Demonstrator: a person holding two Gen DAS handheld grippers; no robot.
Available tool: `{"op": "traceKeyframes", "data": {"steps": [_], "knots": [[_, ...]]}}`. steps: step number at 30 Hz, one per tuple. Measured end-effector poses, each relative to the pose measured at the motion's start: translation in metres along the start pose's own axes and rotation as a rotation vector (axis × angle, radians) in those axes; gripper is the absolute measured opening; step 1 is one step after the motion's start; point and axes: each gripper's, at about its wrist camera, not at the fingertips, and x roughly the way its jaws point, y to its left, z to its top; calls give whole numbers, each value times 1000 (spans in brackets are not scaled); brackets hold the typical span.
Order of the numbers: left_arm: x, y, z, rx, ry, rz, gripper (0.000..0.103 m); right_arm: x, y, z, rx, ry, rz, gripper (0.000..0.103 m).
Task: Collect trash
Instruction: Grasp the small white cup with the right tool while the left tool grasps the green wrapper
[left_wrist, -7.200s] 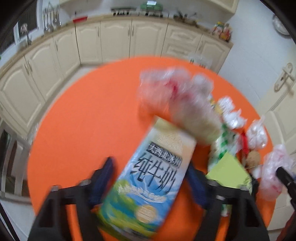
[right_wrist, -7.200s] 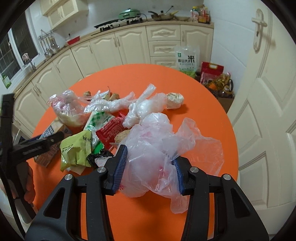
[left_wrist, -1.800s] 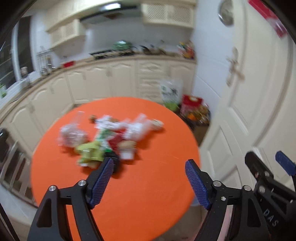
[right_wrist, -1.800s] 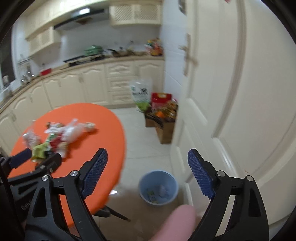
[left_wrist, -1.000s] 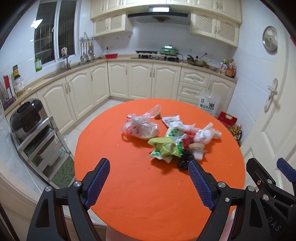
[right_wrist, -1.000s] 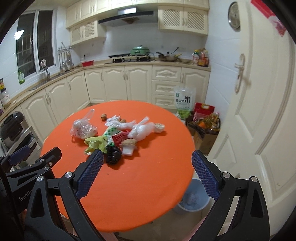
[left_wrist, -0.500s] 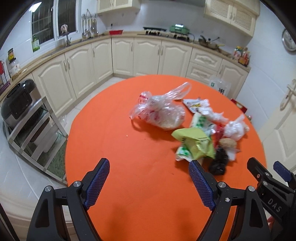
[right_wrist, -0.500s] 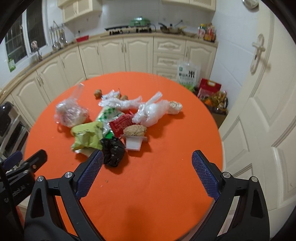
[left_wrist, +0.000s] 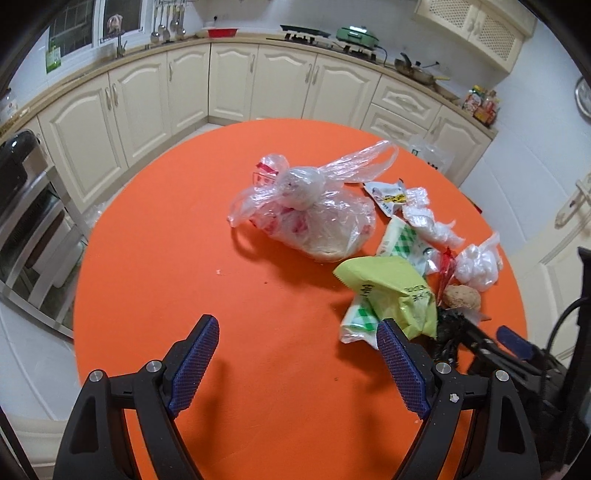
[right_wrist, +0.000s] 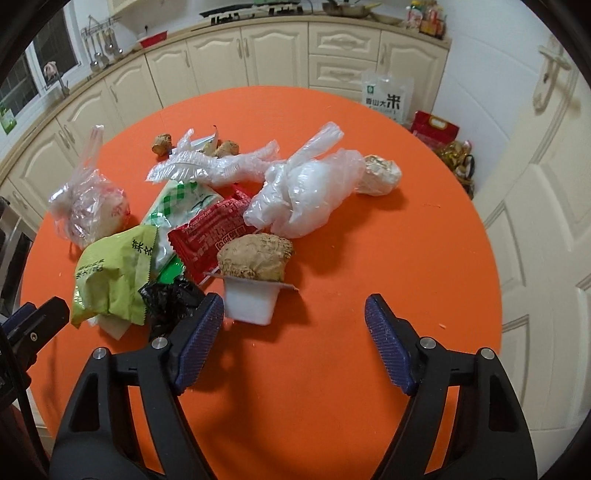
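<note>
Trash lies in a heap on the round orange table (left_wrist: 166, 229). A clear plastic bag with food scraps (left_wrist: 310, 218) sits ahead of my open, empty left gripper (left_wrist: 297, 354). A yellow-green wrapper (left_wrist: 388, 291) lies to its right. My right gripper (right_wrist: 295, 332) is open and empty, just short of a white cup (right_wrist: 251, 301) topped by a brown lump (right_wrist: 255, 258). A black bag (right_wrist: 168, 299), a red wrapper (right_wrist: 210, 229), the yellow-green wrapper (right_wrist: 110, 277) and a white plastic bag (right_wrist: 306, 195) lie around it.
Cream kitchen cabinets (left_wrist: 280, 81) ring the far side. A door (right_wrist: 546, 221) stands to the right, with a rice sack (right_wrist: 386, 98) and a red bag (right_wrist: 436, 129) on the floor beside it. A metal rack (left_wrist: 26, 236) stands on the left.
Both grippers have moved down and closer to the table, so the trash heap looms larger. Both stay open and empty.
</note>
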Motion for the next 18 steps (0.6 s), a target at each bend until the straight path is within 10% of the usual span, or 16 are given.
{"op": "traceKeyframes", "data": {"steps": [9,18], "knots": [[4,1,20,-28,1,-31,84,1,-8,-3,-16,-7,36,28],[19,-42,19,40,21,-29,84,-7,-51,-5,55,-13,94,27]]}}
